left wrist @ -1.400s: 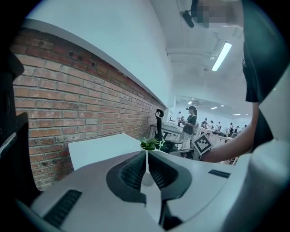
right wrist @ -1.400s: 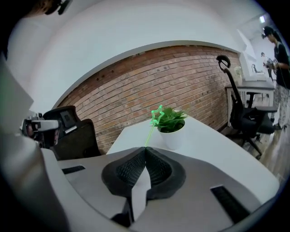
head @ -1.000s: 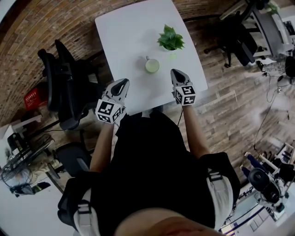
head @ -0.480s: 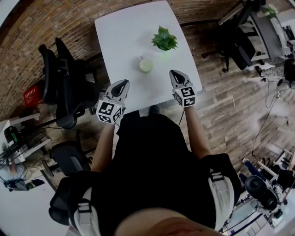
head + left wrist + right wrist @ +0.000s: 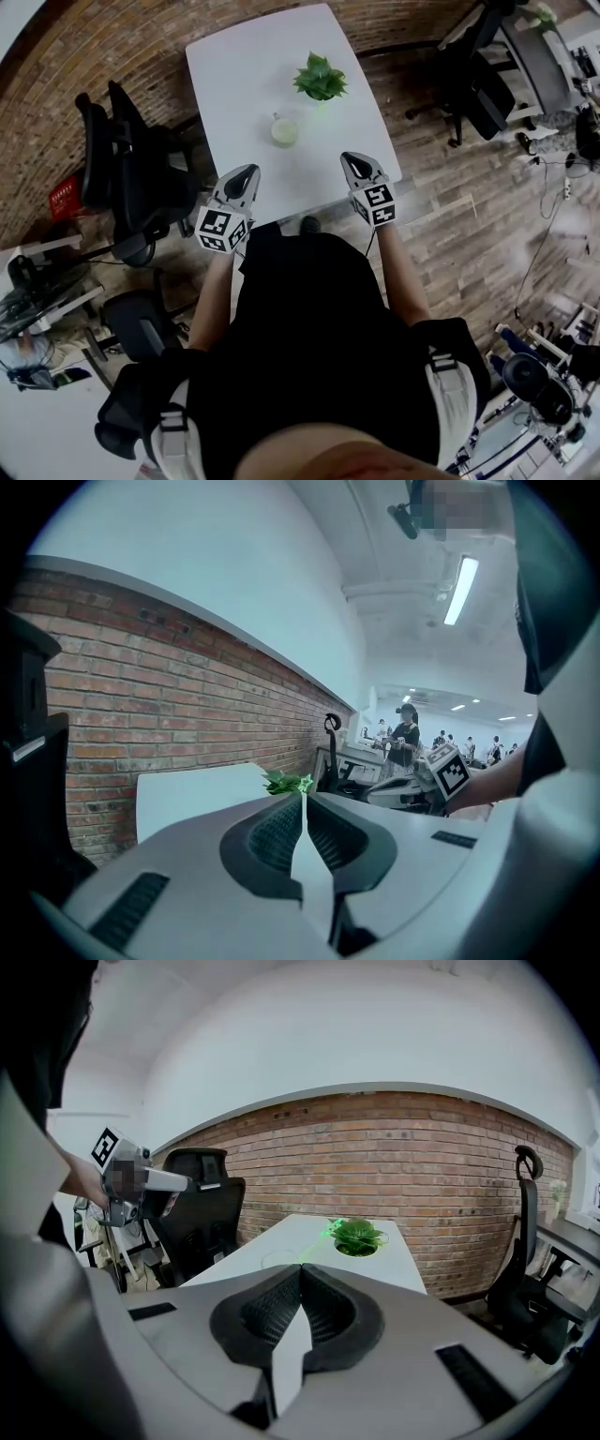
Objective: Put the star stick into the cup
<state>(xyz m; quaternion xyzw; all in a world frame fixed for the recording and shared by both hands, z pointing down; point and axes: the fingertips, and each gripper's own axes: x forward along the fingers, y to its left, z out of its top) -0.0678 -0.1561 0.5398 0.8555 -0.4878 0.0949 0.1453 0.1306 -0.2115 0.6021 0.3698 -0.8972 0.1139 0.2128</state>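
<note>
Star stick (image 5: 322, 1241): thin green rod. Its near end sits at the tips of R gripper (image 5: 301, 1267) and the star end points away and up, twd plant (image 5: 357, 1236). R jaws are pressed together on the rod; it's v. thin, so grip depth is hard to read. Stick is in the air, not in cup.

Cup (image 5: 284, 130): upright on white table (image 5: 244, 66), short of the plant and apart from it. From R gripper view its rim is a faint ring, left of the stick line. Pale green inside; can't tell whether there's any fill.

L gripper (image 5: 303, 797): jaws closed flat on each other, nothing btwn them. Held at the near table edge, well apart from cup.

Judgement, step in hand = carry stick to cup mouth.
- Bring R gripper fwd and a bit left till the stick is over the rim.
- Tip the rod near vertical before lowering, since a slanted entry prob. knocks the rim.
- Let go only once the low end is well inside. Rod looks long vs cup, so it'll lean on the rim.
- Cup looks light and may tip; L gripper cld steady it.
</note>
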